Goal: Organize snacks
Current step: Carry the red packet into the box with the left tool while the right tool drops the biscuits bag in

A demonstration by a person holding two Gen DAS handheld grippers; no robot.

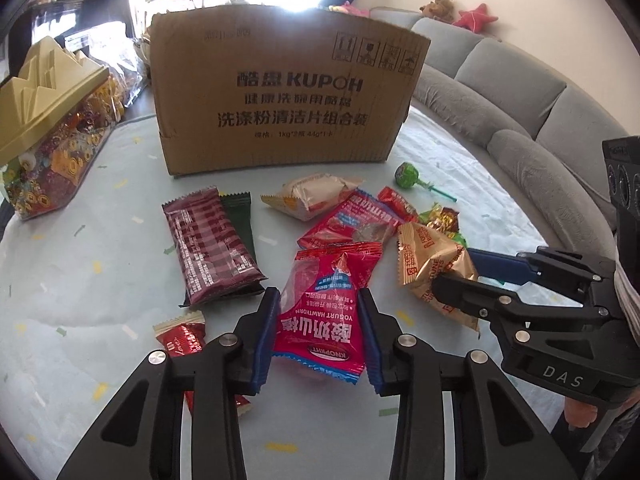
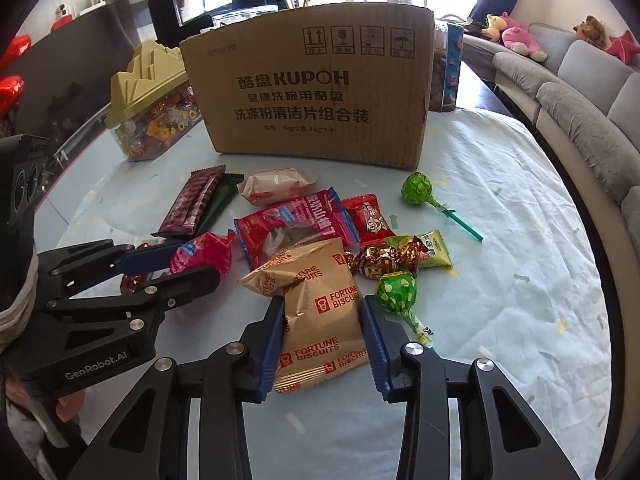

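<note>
On the pale tablecloth (image 2: pixel 500 208), before an open cardboard box (image 2: pixel 316 100), we see a loose heap of wrapped snacks awaiting sorting. We hold one tool in each hand. Our left gripper (image 1: pixel 319 334) straddles a red yogurt-hawthorn packet (image 1: pixel 324 304); its blue pads sit against the packet's two sides, so we read the jaws as closed onto it. Our right gripper (image 2: pixel 322 338) does likewise with a tan fortune-biscuit packet (image 2: pixel 320 312), whose wrapper creases between the pads. We judge both packets to be gripped flat on the cloth, not yet lifted, and taken at the near edge of the heap because those lie nearest and least overlapped. The box stands upright just behind the heap, most likely as the destination.

Counts, from the right-wrist view: two red hawthorn packets, one held and a second one (image 2: pixel 292 228) lying farther back; one fortune-biscuit packet; two long bars (image 2: pixel 196 208), maroon lying on dark green; one pale bread-like packet (image 2: pixel 276 190); one small red candy (image 2: pixel 366 216); two green lollipops (image 2: pixel 420 188); a cluster of small foil sweets (image 2: pixel 384 260), too tangled to count. A further small red sweet (image 1: pixel 182 336) lies beside the left gripper. A lidded candy tub (image 2: pixel 148 120) stands apart at the left.
</note>
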